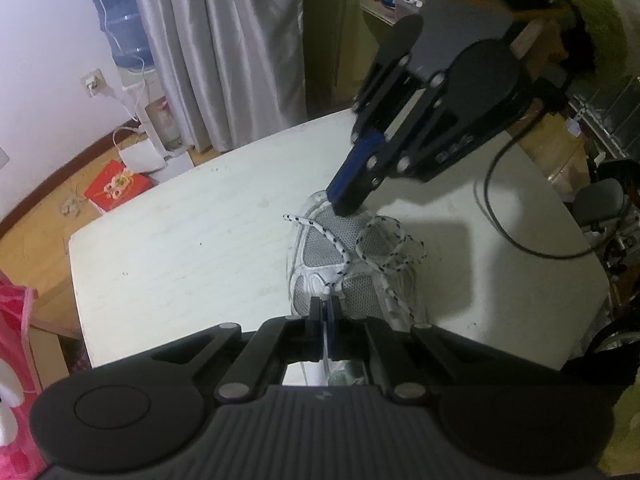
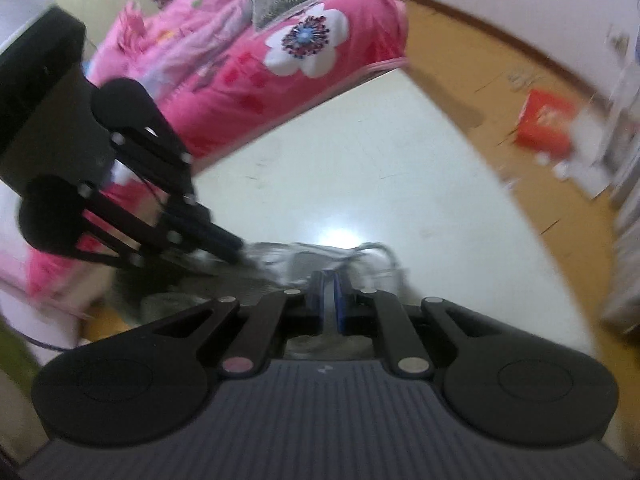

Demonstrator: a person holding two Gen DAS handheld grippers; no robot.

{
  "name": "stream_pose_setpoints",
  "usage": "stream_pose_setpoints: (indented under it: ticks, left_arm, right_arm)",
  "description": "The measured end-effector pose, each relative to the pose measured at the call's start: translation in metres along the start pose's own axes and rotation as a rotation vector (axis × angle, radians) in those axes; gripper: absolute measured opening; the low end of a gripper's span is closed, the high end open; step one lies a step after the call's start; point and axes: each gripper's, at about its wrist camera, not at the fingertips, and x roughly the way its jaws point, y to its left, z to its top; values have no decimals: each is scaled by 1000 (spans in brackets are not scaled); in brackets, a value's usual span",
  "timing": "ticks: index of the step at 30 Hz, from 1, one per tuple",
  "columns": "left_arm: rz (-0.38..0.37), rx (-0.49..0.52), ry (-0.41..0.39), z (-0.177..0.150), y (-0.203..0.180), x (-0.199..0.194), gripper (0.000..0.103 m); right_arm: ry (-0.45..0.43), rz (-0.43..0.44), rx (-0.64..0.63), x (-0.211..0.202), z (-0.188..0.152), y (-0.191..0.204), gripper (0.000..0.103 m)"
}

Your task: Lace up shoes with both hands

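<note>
White surface [image 1: 180, 248] carries one white mesh shoe [image 1: 344, 264], lying near the middle with its long axis running away from the left tongs [image 1: 326, 304] toward the right tongs [image 1: 346, 208], so one pair sits at each end.

Speckled lace [image 1: 328, 240] runs loose in a diagonal across the upper; its tip end comes down to the left tongs, which are pressed together and pinching it right at the near end of the shoe. More lace lies in slack loops on the far right side.

Right tongs: pads nearly together, tips down at the far part of the upper. The right wrist view is blurred; nothing can be made out between the pads there.

Judgement: the left side is the one on the lace, so the next move turns on pulling that end along or across the shoe's axis. Which eyelet it belongs to is too small to tell.
</note>
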Motion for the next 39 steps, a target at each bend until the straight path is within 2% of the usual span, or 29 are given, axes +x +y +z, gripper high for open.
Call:
stream_pose_setpoints:
  ticks: [6, 13, 19, 24, 28, 29, 32, 34, 36, 39]
  left_arm:
    - [1, -24, -15, -6, 2, -11, 1]
    - [12, -34, -7, -13, 7, -30, 1]
    - [22, -110, 9, -19, 26, -49, 1]
    - [4, -245, -46, -21, 42, -59, 1]
    - [11, -323, -98, -22, 48, -56, 2]
    - [9, -340, -109, -23, 50, -56, 2]
    - [19, -401, -133, -26, 56, -57, 2]
    - [17, -461, -148, -30, 63, -58, 2]
    - [4, -536, -144, -35, 69, -57, 3]
    - [-7, -654, -115, -49, 78, -55, 5]
  right_arm:
    - [81, -93, -135, 23, 3, 7, 4]
    - [101, -111, -107, 25, 2, 3, 4]
    - [106, -120, -98, 26, 1, 4, 3]
    - [91, -122, -64, 22, -2, 3, 3]
    - [37, -93, -5, 10, -4, -3, 4]
    - [28, -102, -6, 7, -4, -4, 7]
    - [16, -137, -11, 1, 0, -9, 24]
    - [17, -152, 6, 0, 5, -17, 26]
    - [7, -144, 72, -1, 11, -28, 26]
    - [-22, -76, 282, -2, 16, -49, 28]
